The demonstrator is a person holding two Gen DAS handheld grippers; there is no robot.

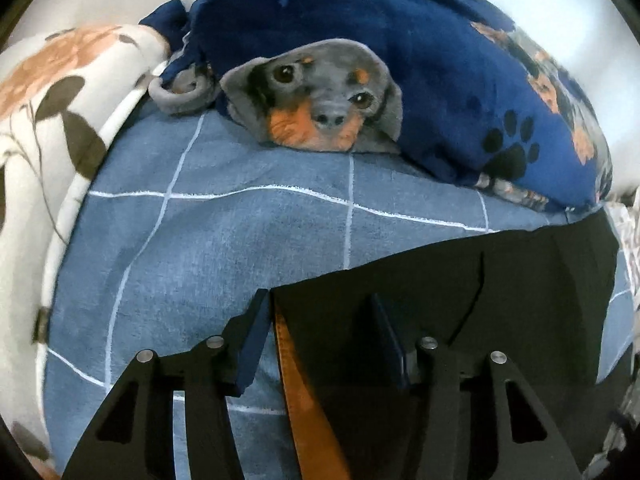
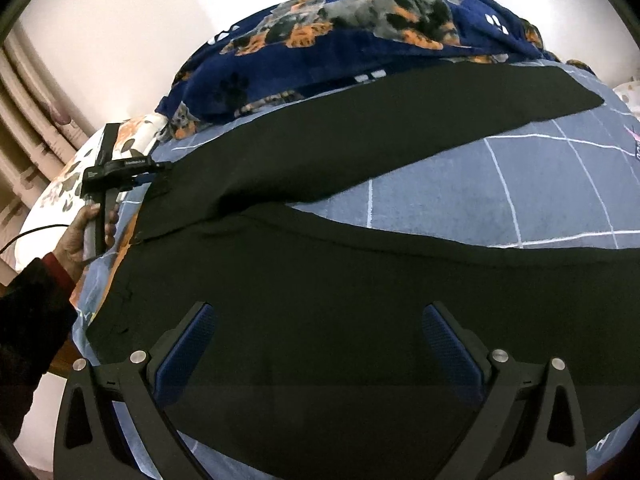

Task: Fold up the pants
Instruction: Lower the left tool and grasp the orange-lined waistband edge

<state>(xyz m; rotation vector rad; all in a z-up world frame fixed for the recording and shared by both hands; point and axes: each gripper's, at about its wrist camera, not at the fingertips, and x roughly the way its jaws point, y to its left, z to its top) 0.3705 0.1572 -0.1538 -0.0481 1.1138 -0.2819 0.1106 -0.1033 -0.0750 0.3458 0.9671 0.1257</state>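
Black pants (image 2: 320,280) lie spread on the blue checked bed sheet (image 2: 520,192), both legs running to the right, the far leg (image 2: 400,120) angled away from the near one. My right gripper (image 2: 320,312) is open above the near leg and holds nothing. My left gripper (image 1: 320,300) is open at the waistband corner (image 1: 360,280), its fingers astride the edge, with a brown belt (image 1: 304,392) between them. In the right wrist view the left gripper (image 2: 154,178) sits at the pants' far left waist end, held by a hand (image 2: 84,236).
A navy dog-print blanket (image 1: 400,60) is heaped along the far side of the bed. A white floral pillow (image 1: 48,100) lies at the left. A white wall and a radiator (image 2: 24,140) stand behind the bed.
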